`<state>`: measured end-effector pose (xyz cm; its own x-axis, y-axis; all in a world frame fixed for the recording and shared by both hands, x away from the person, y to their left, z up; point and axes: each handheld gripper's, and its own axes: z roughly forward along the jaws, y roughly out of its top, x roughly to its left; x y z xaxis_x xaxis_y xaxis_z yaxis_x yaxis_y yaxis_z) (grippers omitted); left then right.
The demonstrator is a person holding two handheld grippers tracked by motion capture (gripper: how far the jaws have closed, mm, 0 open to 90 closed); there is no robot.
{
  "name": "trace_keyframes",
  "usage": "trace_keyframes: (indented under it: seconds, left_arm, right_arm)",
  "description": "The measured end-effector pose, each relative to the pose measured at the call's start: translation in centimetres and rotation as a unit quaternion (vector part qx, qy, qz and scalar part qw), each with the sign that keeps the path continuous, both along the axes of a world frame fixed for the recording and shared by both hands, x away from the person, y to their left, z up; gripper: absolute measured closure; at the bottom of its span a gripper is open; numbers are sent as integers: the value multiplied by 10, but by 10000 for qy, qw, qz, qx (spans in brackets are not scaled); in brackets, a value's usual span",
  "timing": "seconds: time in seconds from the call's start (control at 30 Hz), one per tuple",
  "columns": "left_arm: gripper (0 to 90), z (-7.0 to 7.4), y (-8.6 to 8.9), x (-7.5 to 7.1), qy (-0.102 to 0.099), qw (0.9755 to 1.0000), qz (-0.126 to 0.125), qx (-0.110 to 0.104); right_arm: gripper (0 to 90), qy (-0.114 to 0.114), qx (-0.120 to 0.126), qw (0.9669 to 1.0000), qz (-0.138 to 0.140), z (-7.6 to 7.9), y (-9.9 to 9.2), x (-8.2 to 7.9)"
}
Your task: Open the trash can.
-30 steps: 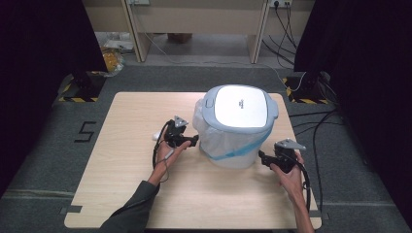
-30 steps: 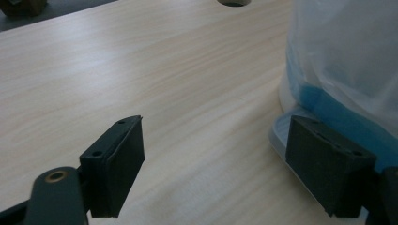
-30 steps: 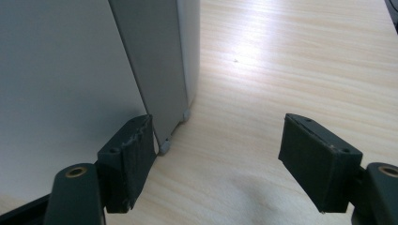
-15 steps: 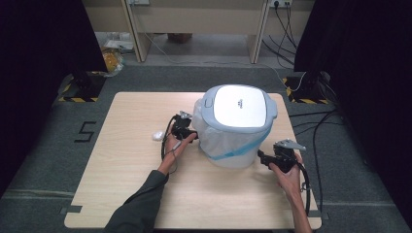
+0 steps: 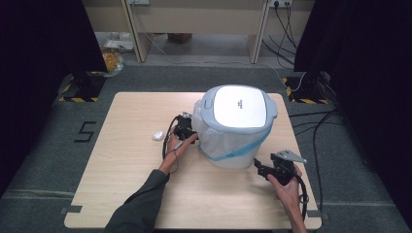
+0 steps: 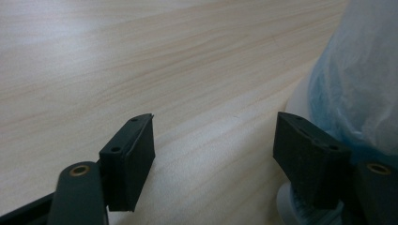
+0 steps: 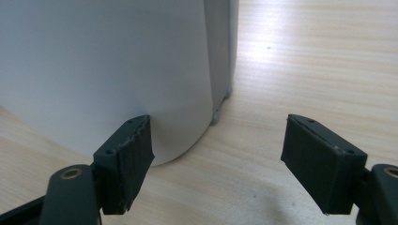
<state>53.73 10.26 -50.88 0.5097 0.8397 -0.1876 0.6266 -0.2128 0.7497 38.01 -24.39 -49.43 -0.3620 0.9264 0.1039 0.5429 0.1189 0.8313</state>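
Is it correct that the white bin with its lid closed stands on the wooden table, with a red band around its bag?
Not quite: the band is blue, not red, as the high view shows. The white bin, lid closed, does stand on the wooden table.

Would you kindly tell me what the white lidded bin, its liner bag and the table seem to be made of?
White lidded bin: probably plastic, with a smooth, matte shell. Translucent liner bag: thin plastic film, crinkled and see-through, with a blue band. Pale table: wood or wood-look laminate, with visible grain lines and a soft sheen.
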Motion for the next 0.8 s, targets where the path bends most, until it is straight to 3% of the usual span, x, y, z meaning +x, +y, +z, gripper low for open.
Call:
trace_keyframes:
  seconds: [0.07, 0.17, 0.27, 0.4, 0.43, 0.5, 0.6, 0.8]
  left_arm:
    - [312, 1, 2, -5, -21, 9999, -39, 93]
    - [318, 1, 9, -14, -60, 9999, 67, 44]
    - [325, -2, 16, -28, -157, 9998, 102, -49]
    - [324, -3, 22, -40, -175, 9998, 107, -42]
    - [325, -2, 25, -48, -243, 9996, 112, 58]
    - [323, -4, 30, -56, -308, 9995, 115, 42]
    - [311, -7, 37, -68, -342, 9993, 126, 14]
    - [286, -9, 41, -81, -281, 9996, 48, -89]
  right_arm:
    - [241, -6, 6, 10000, -18, 0, 0, 2]
    - [242, 26, 56, 9999, -86, 0, 0, 10]
    - [249, -10, -76, 9999, -120, 1, 2, 17]
    - [253, 32, -50, 9999, -138, 2, 3, 24]
    - [266, 74, -45, 9999, -144, 3, 6, 30]
    - [271, 63, -55, 9999, -127, 4, 7, 35]
    - [271, 97, 148, 9997, -186, 5, 9, 42]
    - [231, 155, 249, 9995, -72, 5, 13, 36]
